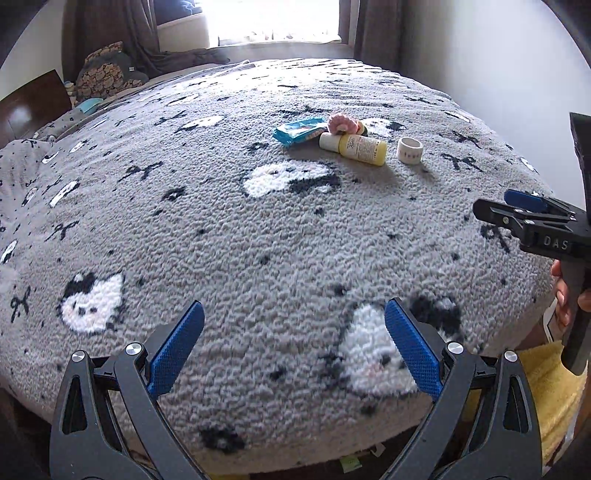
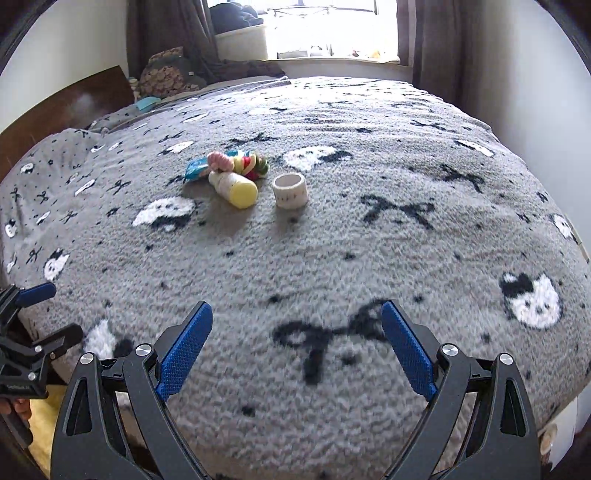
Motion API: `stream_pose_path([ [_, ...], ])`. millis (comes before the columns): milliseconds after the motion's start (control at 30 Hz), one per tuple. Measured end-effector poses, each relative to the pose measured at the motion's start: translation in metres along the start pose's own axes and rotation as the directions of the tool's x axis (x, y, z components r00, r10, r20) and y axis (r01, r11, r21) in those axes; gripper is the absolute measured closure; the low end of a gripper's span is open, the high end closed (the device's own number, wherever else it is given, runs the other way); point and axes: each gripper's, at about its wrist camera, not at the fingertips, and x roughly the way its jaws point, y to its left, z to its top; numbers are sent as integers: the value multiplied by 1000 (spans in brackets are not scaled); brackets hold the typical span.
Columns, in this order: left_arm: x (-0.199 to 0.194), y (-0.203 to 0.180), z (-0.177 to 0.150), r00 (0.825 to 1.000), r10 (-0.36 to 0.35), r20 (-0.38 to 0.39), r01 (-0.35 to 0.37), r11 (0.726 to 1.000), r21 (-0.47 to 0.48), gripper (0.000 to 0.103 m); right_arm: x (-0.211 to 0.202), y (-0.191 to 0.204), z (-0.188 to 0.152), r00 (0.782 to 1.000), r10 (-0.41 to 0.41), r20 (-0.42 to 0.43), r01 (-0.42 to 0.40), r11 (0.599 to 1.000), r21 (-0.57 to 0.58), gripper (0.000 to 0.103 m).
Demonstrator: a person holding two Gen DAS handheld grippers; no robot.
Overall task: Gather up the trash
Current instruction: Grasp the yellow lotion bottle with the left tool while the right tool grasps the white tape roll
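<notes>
Both grippers hang over the near end of the bed [image 1: 258, 258], angled down at the grey fleece blanket [image 2: 332, 258] with its cat faces and bows. Left gripper [image 1: 294, 339]: jaws spread wide, nothing between the blue pads, only blanket below. Right gripper [image 2: 296, 341]: same, jaws wide apart and empty; in the left wrist view it shows at the right edge, with fingers of the person's hand [image 1: 565, 302] on its handle. The trash sits in one cluster toward the far middle of the bed, well apart from both grippers. Cluster: a teal wrapper [image 1: 301, 129] lying flat; a yellow bottle with white cap [image 1: 352, 146] on its side just in front of it, touching or nearly touching; a pink item [image 1: 341, 123] right behind the bottle; a multicoloured bundle [image 2: 253, 165] next to the pink one, can't tell what it is. A white tape roll [image 1: 410, 150] stands on its flat side just beside the bottle's base, with a small gap. Window [image 2: 325, 26] and dark curtains at the far end, wooden headboard [image 2: 74, 99] and pillows far left. Something yellow [image 1: 550, 387] sits below the bed's near edge by the right hand.
</notes>
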Motion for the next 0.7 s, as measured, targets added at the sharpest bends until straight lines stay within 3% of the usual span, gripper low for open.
stream_pose_path([
  [133,20,-4,21,1000,-14,-5,14,1000,24,10,36,0,30,1000,16,-18,-16,1000,-4,36],
  [300,43,-9,41,999,-33,-16,33,999,31,10,67,0,49,999,9,-36,-10,1000,-21,46],
  [533,76,-15,67,996,-75,-44,77,997,30,10,93,4,67,998,25,-53,-28,998,-53,49],
  [600,86,-17,75,995,-81,-50,82,996,28,10,98,4,70,998,23,-61,-27,998,-62,63],
  [700,102,-23,89,994,-95,-51,98,994,45,10,96,2,72,998,35,-54,-39,997,-67,69],
])
